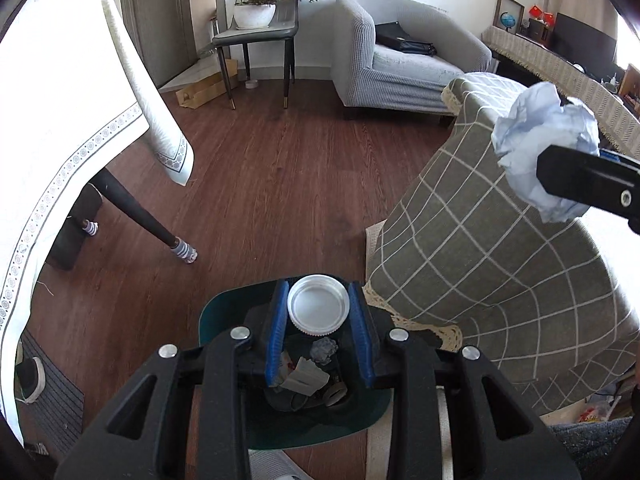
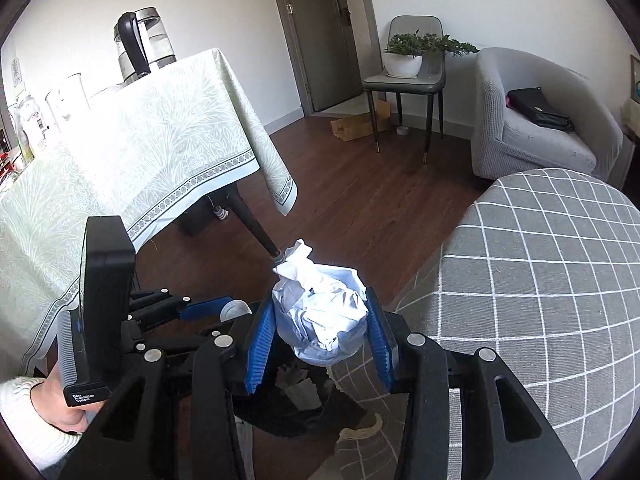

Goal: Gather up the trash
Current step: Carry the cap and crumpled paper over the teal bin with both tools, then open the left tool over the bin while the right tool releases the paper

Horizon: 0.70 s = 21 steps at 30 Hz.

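Note:
My left gripper (image 1: pixel 319 312) is shut on a white round lid (image 1: pixel 318 306), pinched between its blue pads directly above a dark green bin (image 1: pixel 224 308) on the floor. Inside the bin lie paper scraps (image 1: pixel 306 376) and a grey crumpled wad (image 1: pixel 324 350). My right gripper (image 2: pixel 320 320) is shut on a large crumpled ball of pale blue paper (image 2: pixel 320 316); the same paper ball (image 1: pixel 544 152) shows at the right of the left wrist view, higher than the lid. Under it the bin (image 2: pixel 296 412) is partly visible. The left gripper (image 2: pixel 216 309) with the lid (image 2: pixel 236 309) sits just to the left.
A round table under a grey checked cloth (image 1: pixel 500 280) stands close on the right of the bin. A table with a pale patterned cloth (image 1: pixel 60 120) and a dark leg (image 1: pixel 136 212) is on the left. A grey armchair (image 1: pixel 400 52), a chair with a plant (image 1: pixel 260 28).

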Tool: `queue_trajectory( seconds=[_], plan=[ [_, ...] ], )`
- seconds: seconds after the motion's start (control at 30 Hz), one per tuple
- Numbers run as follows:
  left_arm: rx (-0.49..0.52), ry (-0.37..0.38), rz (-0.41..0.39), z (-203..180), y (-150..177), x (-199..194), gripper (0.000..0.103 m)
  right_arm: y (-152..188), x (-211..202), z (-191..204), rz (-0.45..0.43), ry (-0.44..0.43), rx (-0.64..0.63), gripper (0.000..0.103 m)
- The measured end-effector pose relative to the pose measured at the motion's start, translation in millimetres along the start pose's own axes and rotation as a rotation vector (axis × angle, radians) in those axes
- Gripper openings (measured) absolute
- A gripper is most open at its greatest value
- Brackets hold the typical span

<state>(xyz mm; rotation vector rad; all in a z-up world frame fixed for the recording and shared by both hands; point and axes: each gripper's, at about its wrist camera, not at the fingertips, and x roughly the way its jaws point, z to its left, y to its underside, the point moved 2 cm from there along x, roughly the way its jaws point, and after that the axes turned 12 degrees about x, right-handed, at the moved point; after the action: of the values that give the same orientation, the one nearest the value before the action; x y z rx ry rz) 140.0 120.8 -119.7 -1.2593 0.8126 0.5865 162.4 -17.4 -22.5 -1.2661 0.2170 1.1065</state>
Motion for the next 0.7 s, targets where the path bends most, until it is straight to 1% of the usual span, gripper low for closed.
queue_trajectory(
  seconds=[0.13,0.43,0.57,0.6,0.7],
  plan=[
    [-0.001,-0.013,0.042,9.9,13.4,10.6,0.033,0.8,10.7,11.4,0.016,-0.008,-0.010,0.044],
    [-0.037,0.018,0.160,34.0,44.4,42.3,0.033,5.5,36.3,26.4,0.070,-0.014,-0.031,0.044],
    [-0.032,0.009,0.209,41.7,54.6,49.6,0.033,6.5,49.3,33.4,0.092,-0.011,-0.039,0.044],
    [-0.035,0.009,0.216,44.0,54.9,51.6,0.034,6.8,52.4,35.1,0.096,-0.010,-0.041,0.044],
    [-0.031,0.007,0.213,48.9,59.0,50.5,0.043,8.8,60.7,37.9,0.109,-0.004,-0.044,0.044]
  ],
)
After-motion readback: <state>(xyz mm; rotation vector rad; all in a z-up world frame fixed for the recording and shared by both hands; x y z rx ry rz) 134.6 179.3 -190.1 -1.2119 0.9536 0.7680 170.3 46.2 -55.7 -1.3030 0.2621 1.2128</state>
